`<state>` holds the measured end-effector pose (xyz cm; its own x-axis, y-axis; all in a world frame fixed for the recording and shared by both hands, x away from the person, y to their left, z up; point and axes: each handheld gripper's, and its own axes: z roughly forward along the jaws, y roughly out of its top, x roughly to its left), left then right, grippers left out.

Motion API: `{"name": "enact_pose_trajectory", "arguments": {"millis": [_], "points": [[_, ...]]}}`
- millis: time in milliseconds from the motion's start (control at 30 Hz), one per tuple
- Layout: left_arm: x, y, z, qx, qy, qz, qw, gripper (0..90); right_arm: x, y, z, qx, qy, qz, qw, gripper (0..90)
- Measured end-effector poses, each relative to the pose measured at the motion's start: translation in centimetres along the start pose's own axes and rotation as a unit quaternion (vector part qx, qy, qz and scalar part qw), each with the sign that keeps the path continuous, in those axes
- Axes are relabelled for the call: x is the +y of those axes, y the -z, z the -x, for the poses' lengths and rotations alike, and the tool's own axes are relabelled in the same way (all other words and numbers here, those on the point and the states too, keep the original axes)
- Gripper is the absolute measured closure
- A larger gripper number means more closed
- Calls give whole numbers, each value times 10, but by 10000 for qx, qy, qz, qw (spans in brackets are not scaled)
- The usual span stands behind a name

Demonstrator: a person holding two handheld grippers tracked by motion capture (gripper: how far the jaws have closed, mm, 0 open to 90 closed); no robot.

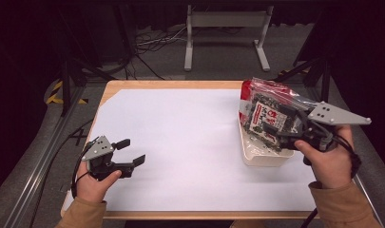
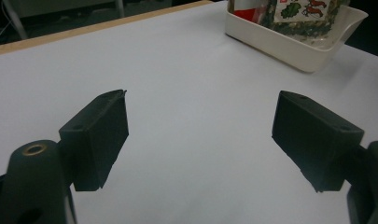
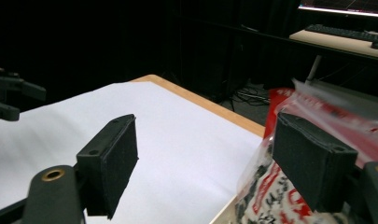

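On the right side of the table [image 1: 109, 90], which is covered with a white sheet, a cream plastic tray [image 1: 264, 156] sits near the right edge, and a clear snack bag [image 1: 268, 111] with a red top and dark printed contents stands in it, leaning up and out over the far rim. The right gripper [image 1: 287, 130] is at that bag, the hand [image 1: 330, 159] behind it near the table's right edge, its grey three-cornered plate pointing right. In the right gripper view its black jaws stand wide apart, released, with one jaw right against the crinkled plastic of the bag [image 3: 317, 140] and the other out over the bare white sheet; nothing is pinched between them. Well apart from all this, at the near left of the table, the left gripper [image 1: 133, 152] is held low over the sheet by the other hand [image 1: 92, 183]. The left gripper view shows its jaws spread wide too, with plain white paper between them and the tray [image 2: 289, 44] with the bag far off at the upper right.
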<state>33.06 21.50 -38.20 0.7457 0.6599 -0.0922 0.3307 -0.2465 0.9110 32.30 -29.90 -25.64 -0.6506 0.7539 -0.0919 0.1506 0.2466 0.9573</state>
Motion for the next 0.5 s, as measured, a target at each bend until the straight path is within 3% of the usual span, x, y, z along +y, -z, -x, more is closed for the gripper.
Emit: {"name": "enact_pose_trajectory", "arguments": {"millis": [200, 400, 500], "points": [[-2, -3, 6, -65, -200, -111, 9997, 170, -25, -16, -17, 215, -83, -97, 9997, 230], [-4, -2, 8, -98, -214, -74, 9997, 168, -50, -33, -30, 505, -202, -114, 9985, 230], [-5, -2, 9, -135, -204, -55, 9997, 168, -60, -38, -34, 541, -197, -127, 9983, 230]]}}
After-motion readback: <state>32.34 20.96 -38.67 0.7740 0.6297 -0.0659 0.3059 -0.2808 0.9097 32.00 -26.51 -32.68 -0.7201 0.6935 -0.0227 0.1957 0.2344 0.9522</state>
